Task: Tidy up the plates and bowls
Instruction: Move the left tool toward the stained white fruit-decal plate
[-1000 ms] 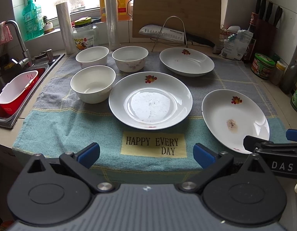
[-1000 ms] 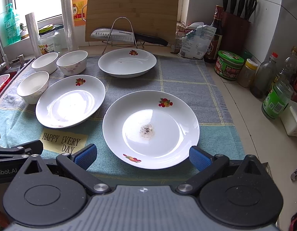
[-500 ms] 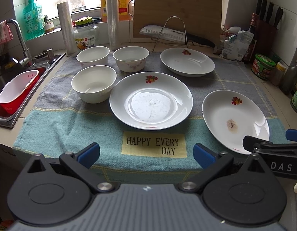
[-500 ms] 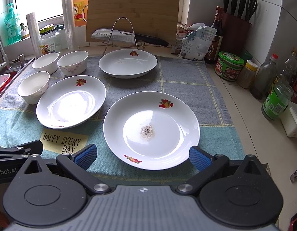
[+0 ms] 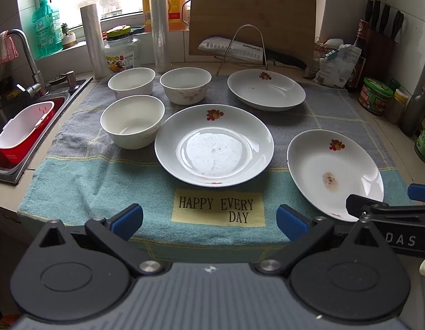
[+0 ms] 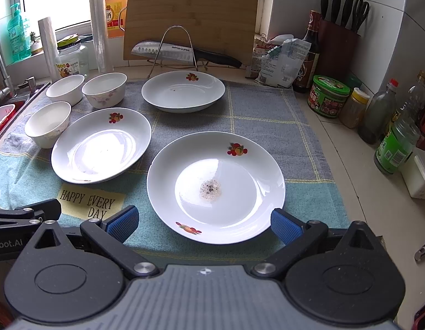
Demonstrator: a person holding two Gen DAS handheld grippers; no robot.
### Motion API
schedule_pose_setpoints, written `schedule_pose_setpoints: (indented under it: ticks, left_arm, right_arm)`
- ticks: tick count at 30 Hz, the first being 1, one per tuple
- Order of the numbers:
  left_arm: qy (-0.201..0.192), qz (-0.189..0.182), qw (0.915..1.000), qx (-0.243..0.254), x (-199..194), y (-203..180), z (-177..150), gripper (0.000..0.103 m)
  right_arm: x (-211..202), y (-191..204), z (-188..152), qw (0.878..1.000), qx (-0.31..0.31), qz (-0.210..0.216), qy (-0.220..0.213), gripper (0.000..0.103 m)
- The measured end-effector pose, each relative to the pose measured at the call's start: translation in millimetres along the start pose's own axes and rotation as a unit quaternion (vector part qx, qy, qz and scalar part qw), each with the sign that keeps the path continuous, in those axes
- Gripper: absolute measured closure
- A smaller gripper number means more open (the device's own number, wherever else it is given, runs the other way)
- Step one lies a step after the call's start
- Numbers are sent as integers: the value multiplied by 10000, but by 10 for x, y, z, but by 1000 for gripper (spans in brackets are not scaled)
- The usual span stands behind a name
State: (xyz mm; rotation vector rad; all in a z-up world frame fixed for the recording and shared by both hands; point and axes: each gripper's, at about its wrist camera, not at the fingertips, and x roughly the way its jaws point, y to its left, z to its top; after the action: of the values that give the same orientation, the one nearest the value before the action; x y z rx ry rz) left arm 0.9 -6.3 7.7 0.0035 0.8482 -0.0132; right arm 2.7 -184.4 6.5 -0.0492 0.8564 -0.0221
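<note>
Three white plates with fruit motifs lie on a towel: a middle plate [image 5: 214, 144] [image 6: 101, 144], a near right plate [image 5: 335, 172] [image 6: 215, 185] with a food stain, and a far plate [image 5: 266, 89] [image 6: 183, 90]. Three white bowls stand at the left: a near bowl [image 5: 132, 121] [image 6: 48, 128] and two behind, one [image 5: 131, 82] [image 6: 65, 89] beside the other [image 5: 185, 84] [image 6: 104, 89]. My left gripper [image 5: 209, 220] is open over the towel's front edge, empty. My right gripper [image 6: 204, 224] is open, its fingers flanking the stained plate's near rim.
A sink [image 5: 8, 126] with a red basket [image 5: 22, 132] lies at the left. A cutting board [image 5: 252, 16], knife [image 5: 248, 52] on a wire rack, rolls and jars line the back. Bottles and jars [image 6: 391, 126] and a knife block [image 6: 339, 41] crowd the right.
Both views have shifted very slightly forward; the plates sit a touch lower in the frames. Nothing on the towel has moved and both grippers stay open.
</note>
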Motion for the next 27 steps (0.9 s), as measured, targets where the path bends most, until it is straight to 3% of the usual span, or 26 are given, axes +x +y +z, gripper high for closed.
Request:
schedule_pose_setpoints:
  ticks: [13, 21, 27]
  left_arm:
    - [-162, -403, 9990, 59, 42, -52, -19, 1]
    - [-347, -427, 9983, 197, 91, -40, -68, 1]
    - [-351, -576, 9975, 217, 176, 0, -147, 1]
  right_arm:
    - [0, -132, -78, 9993, -56, 197, -322, 0]
    - [32, -243, -192, 9968, -310, 419, -602, 0]
    - [176, -353, -348, 9961, -455, 518, -560, 0]
